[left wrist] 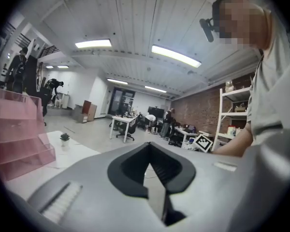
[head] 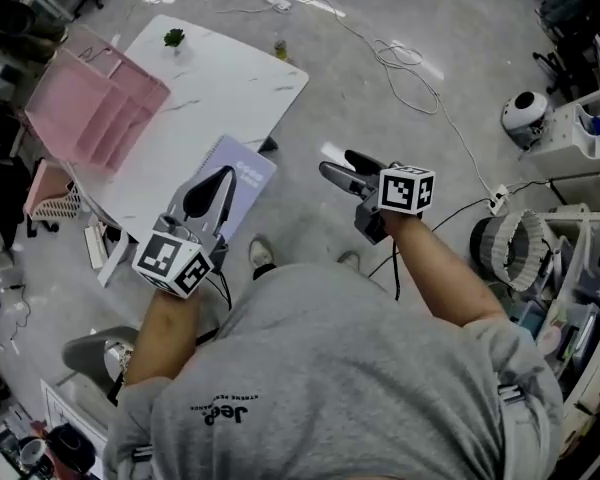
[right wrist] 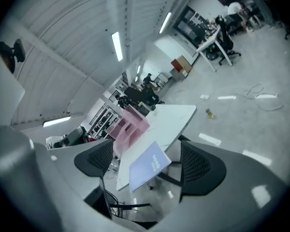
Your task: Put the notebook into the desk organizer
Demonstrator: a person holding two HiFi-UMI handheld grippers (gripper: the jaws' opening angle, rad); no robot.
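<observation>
A lavender notebook lies flat at the near edge of the white table, with one corner past the rim. The pink desk organizer stands at the table's left end, tipped back. My left gripper hovers over the notebook's near left part, jaws shut with nothing between them; in the left gripper view it points level into the room, with the organizer at the left. My right gripper stands open over the floor, right of the table. Between its jaws I see the notebook and the organizer.
A small potted plant sits at the table's far end. Cables and a small yellow bottle lie on the floor beyond. A white basket stands under the table's left side. Shelves and bins crowd the right.
</observation>
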